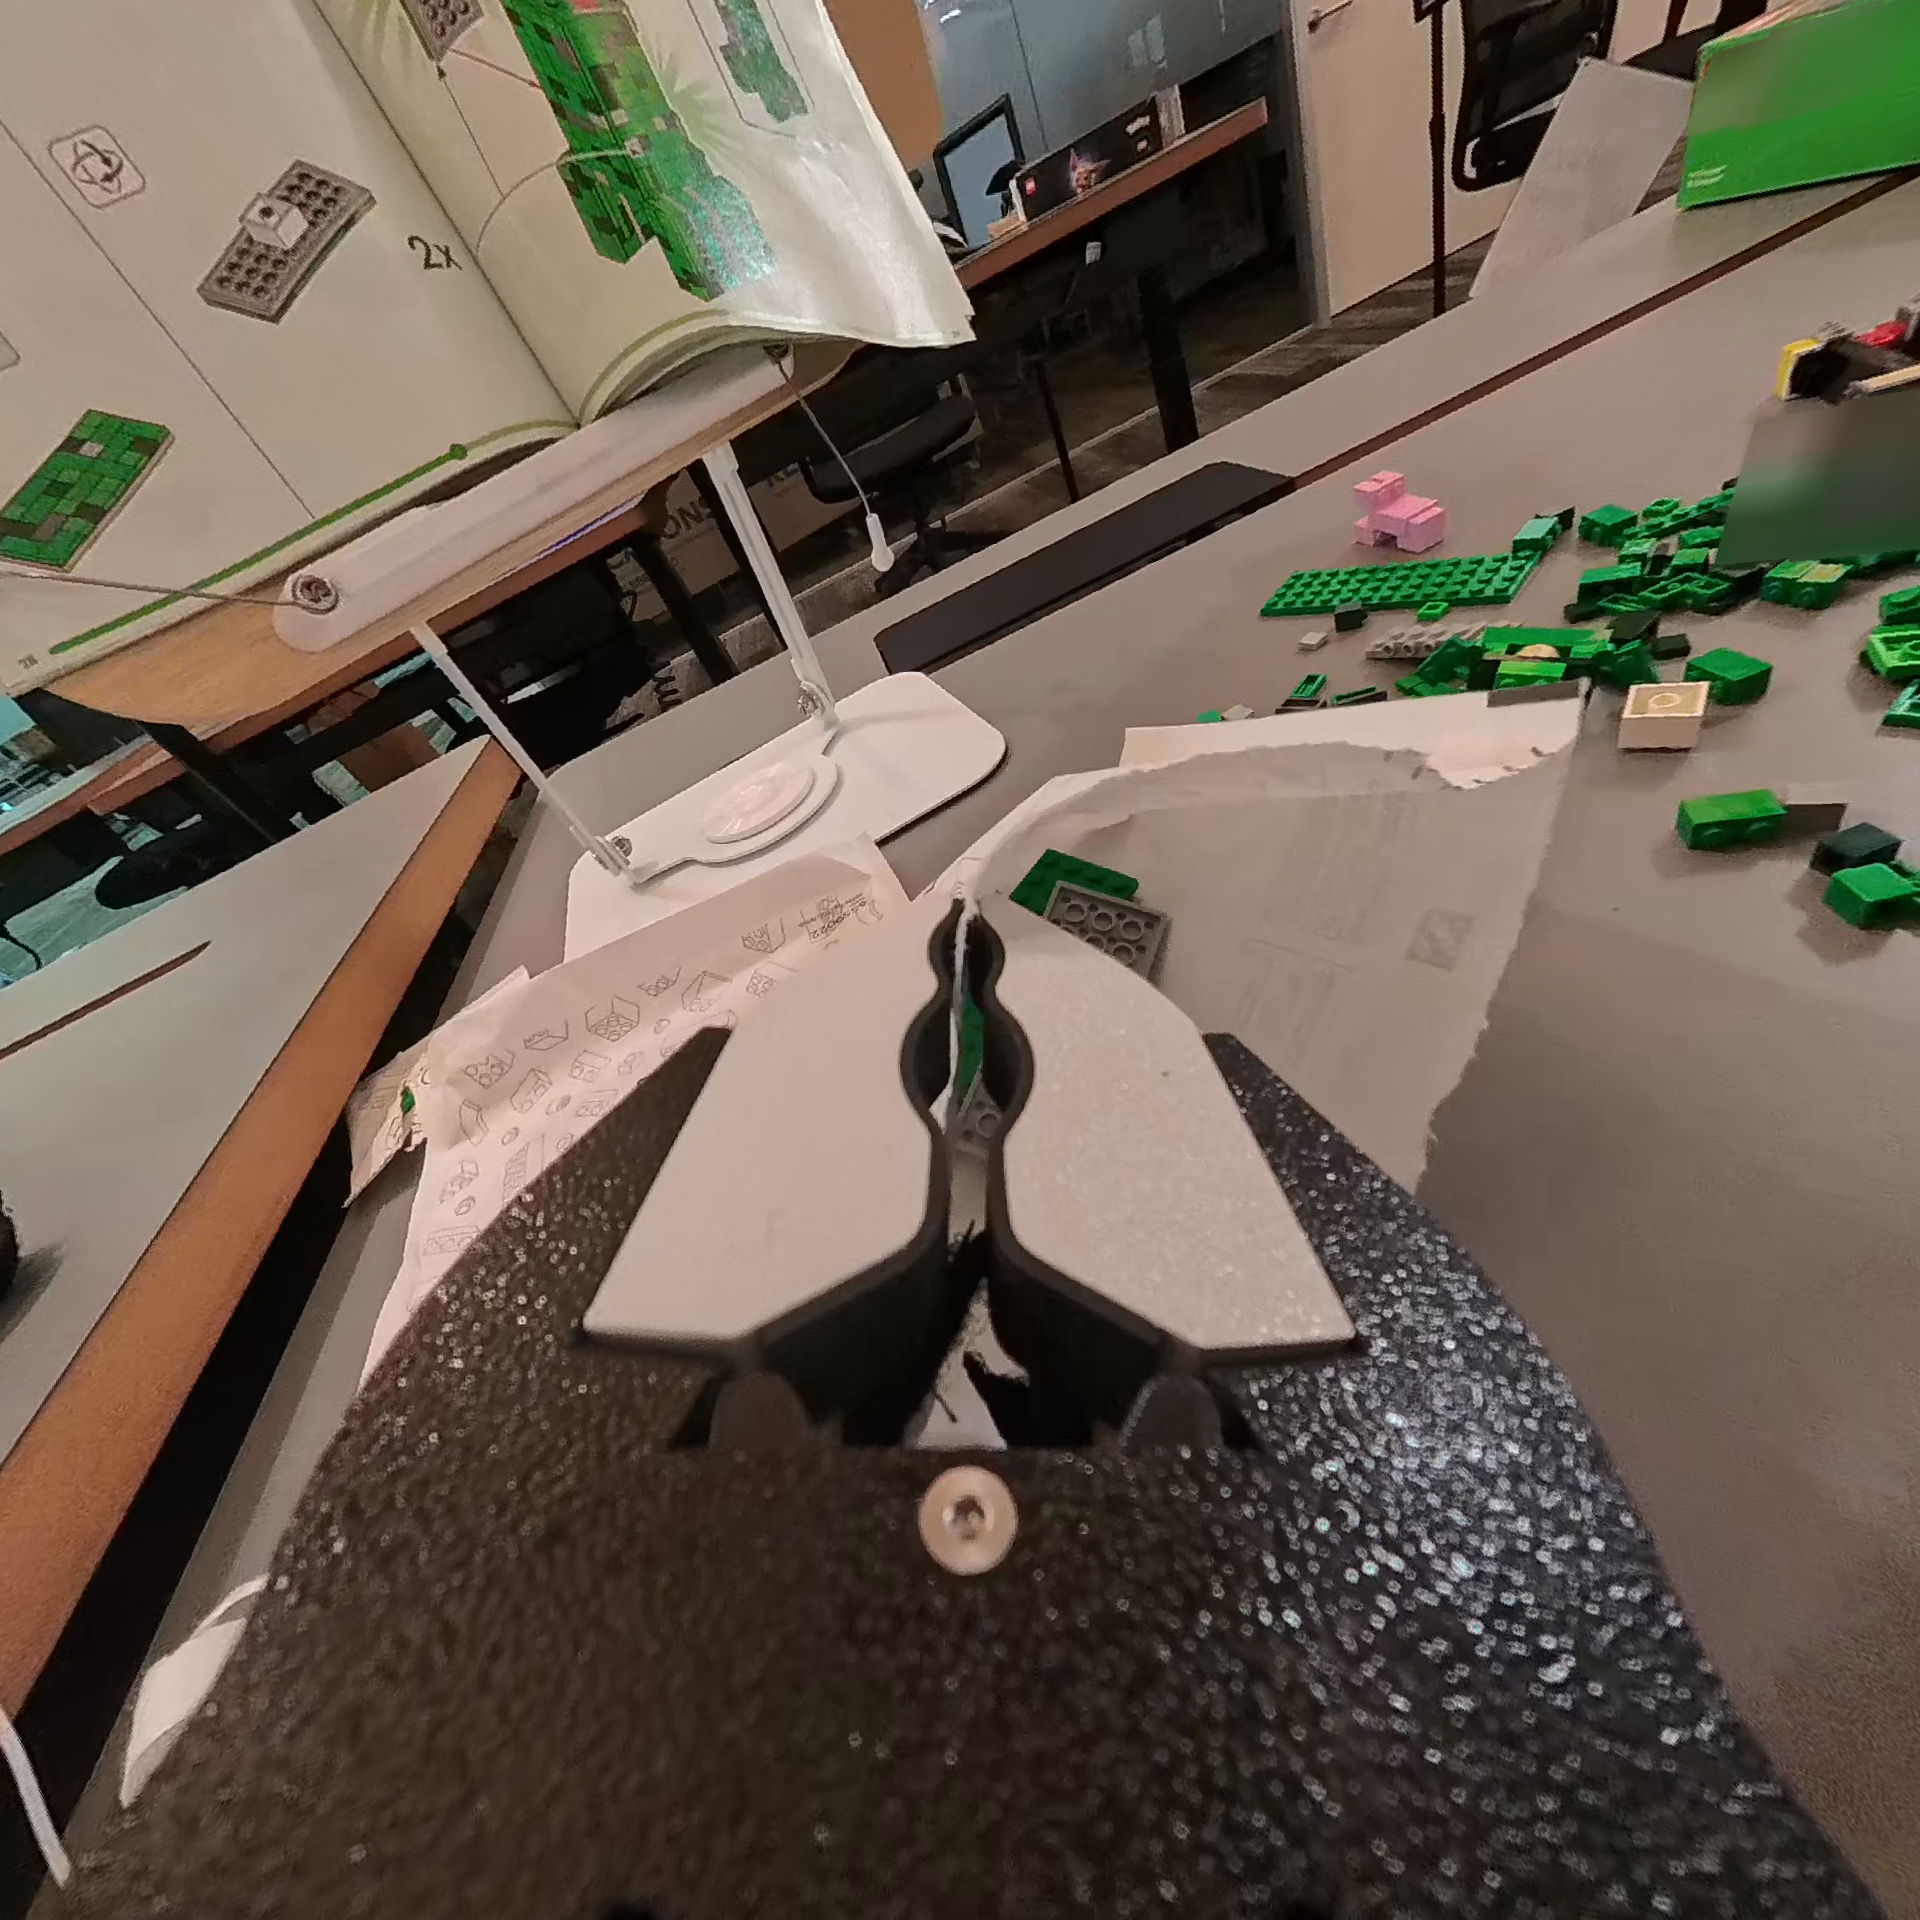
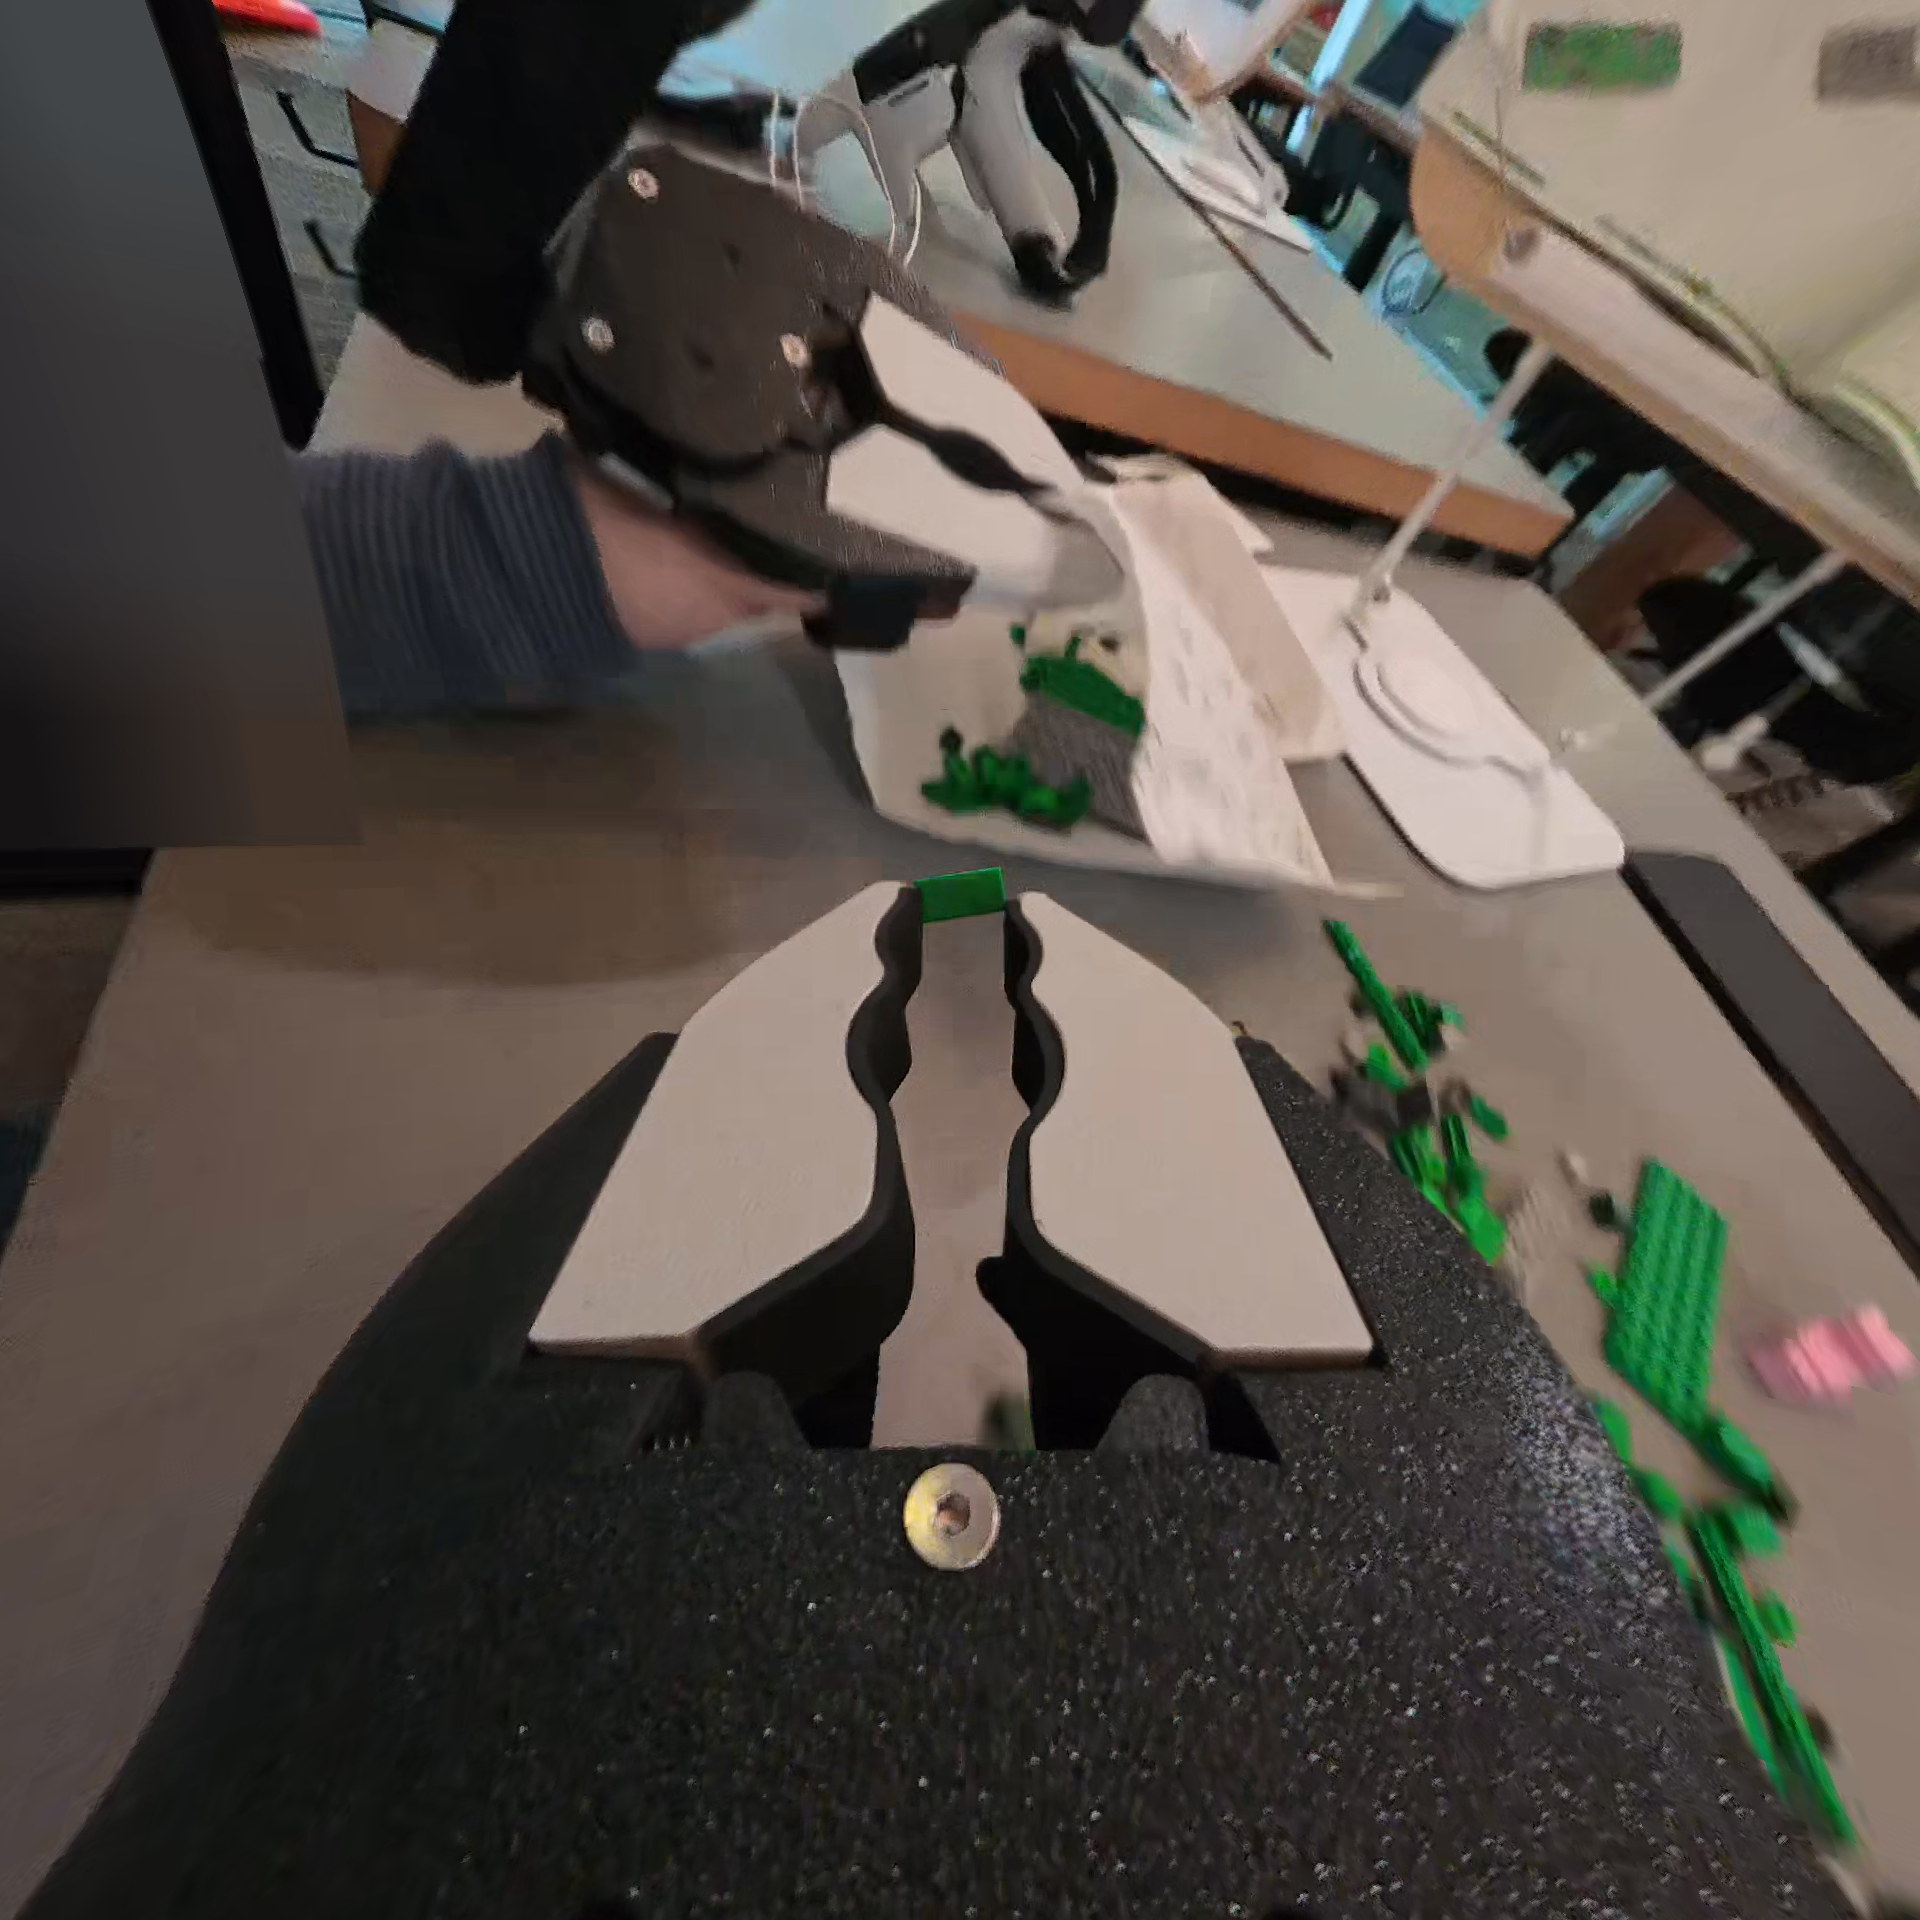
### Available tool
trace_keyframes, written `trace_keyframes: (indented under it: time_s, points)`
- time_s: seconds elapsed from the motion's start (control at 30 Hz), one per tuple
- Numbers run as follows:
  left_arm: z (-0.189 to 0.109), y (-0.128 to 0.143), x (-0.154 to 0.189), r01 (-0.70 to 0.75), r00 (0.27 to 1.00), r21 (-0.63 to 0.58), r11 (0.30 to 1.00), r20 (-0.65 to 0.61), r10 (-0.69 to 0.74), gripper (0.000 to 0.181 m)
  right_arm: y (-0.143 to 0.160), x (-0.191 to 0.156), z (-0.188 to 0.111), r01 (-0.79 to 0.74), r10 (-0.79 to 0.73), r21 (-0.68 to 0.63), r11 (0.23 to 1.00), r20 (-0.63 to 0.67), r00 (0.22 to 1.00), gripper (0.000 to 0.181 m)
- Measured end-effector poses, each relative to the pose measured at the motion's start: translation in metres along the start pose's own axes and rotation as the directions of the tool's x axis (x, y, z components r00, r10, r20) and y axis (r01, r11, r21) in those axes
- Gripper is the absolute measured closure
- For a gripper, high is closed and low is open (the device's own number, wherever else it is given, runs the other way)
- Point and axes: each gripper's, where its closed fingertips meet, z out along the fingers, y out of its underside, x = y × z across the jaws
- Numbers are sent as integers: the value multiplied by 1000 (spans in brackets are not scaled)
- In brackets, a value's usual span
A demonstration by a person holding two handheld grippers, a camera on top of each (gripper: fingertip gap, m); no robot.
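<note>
My left gripper is shut on the torn edge of a white paper bag and lifts it off the grey table. Inside the bag lie a grey plate and green bricks. The right wrist view shows the same gripper, a hand on it, the bag and the bricks in it. My right gripper is shut on a small green brick at its fingertips, above the bare table in front of the bag.
An open instruction booklet rests on a white stand. Loose green bricks, a long green plate, a pink figure and a white brick lie on the table. A green box stands at the back. The left gripper's tips are roughly 15 centimetres from the right gripper's.
</note>
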Motion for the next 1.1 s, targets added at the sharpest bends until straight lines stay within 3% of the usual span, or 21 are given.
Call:
trace_keyframes:
  time_s: [0.1,0.2,0.3,0.37,0.47,0.6,0.7,0.83,0.97,1.1]
  points:
    - [0,0,-1,3,1000,3,1000,1,-3,181,-12,-3,50,96,-98,-41,995,-67,993,166]
    - [0,-1,-1,5,1000,6,1000,0,-5,181,-3,10,78,142,-171,-163,976,-176,970,166]
    - [0,-2,-1,7,1000,9,1000,-1,-7,181,2,31,87,165,-239,-253,953,-296,925,167]
    - [0,-1,-1,5,1000,7,1000,-1,-5,181,4,35,93,180,-264,-278,944,-306,915,180]
    - [0,-1,-1,4,1000,4,1000,1,-4,181,0,34,97,235,-317,-274,933,-314,895,165]
    - [0,0,0,8,1000,4,1000,-3,-8,181,2,23,96,234,-301,-252,939,-271,914,163]
    - [0,0,0,6,1000,4,1000,-3,-6,181,-2,16,78,165,-208,-196,966,-218,954,161]
    - [0,0,-1,12,1000,6,1000,-4,-12,181,4,12,29,99,-118,-126,987,-150,982,161]
    - [0,0,0,10,1000,4,1000,-7,-10,181,50,25,-37,-14,-19,-222,975,-145,989,159]
    - [0,1,0,9,1000,3,1000,-7,-9,181,99,52,-120,-144,56,-340,929,-255,965,154]
